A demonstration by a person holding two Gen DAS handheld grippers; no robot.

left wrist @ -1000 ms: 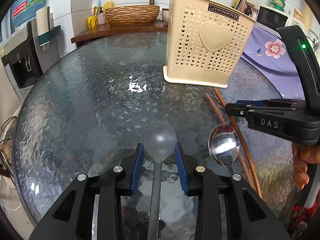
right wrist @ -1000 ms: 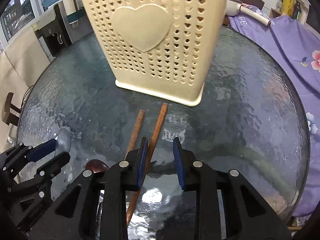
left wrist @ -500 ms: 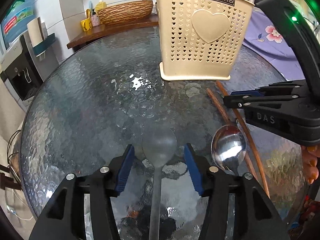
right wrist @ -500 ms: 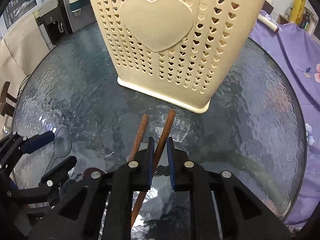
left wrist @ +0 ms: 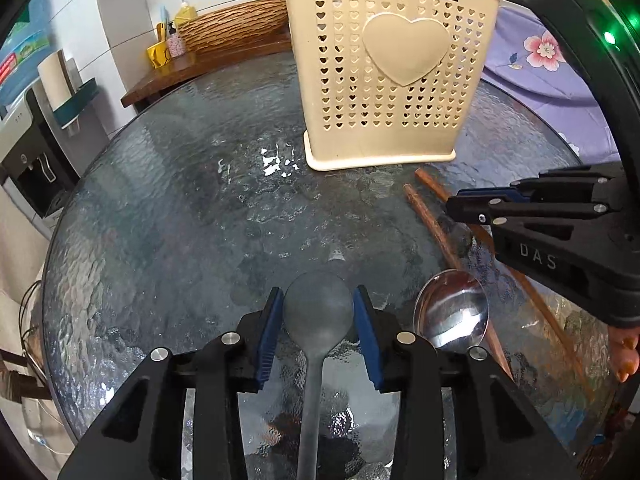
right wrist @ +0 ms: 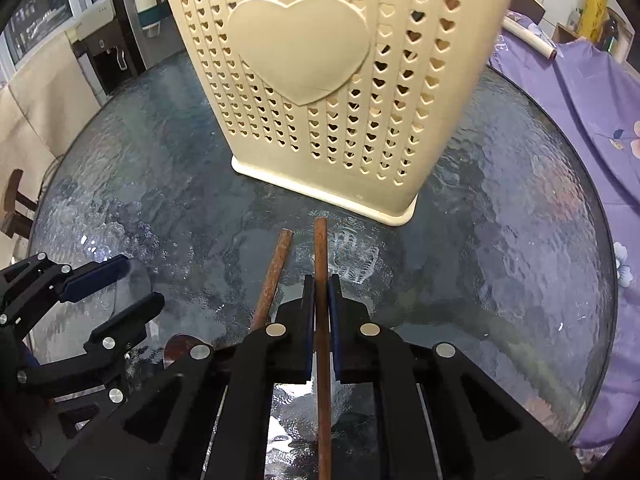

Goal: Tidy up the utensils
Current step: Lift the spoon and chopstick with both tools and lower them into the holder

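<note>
Between the right gripper's (right wrist: pixel 320 280) closed pads sits one wooden chopstick (right wrist: pixel 321 248) on the glass table (right wrist: pixel 520 260), cream holder (right wrist: pixel 320 80) at twelve o'clock: pickup under way, lifting into the holder likely next, while the left gripper (left wrist: pixel 318 306) brackets a grey spoon (left wrist: pixel 318 308), unclamped.

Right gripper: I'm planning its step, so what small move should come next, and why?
Probably lift. The right gripper is shut on one chopstick, which lies on the glass table just short of the cream holder. The second chopstick lies free beside it, so rise straight to avoid dragging it.
</note>
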